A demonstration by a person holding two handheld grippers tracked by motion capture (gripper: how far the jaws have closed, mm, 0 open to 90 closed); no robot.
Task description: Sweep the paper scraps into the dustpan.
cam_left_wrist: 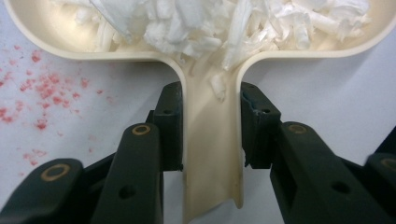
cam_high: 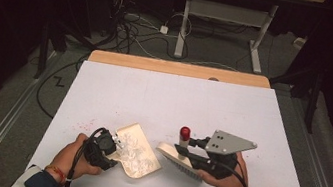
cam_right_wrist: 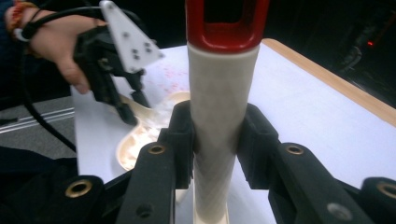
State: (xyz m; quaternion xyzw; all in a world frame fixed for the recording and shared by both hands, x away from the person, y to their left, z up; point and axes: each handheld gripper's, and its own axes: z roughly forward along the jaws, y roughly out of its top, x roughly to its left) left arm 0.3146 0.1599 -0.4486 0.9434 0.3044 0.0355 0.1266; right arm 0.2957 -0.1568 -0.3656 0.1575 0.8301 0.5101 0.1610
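The left gripper is clamped on the handle of a cream dustpan, which lies near the front edge of the table, left of centre, loaded with white paper scraps. The right gripper is clenched on the pale handle of a hand brush with a red end, held just right of the dustpan and apart from it. Red specks mark the table beside the dustpan. No brand, label or legible writing is visible on any item.

Dark room; grey floor, tangled cables (beyond table), white-legged desk.
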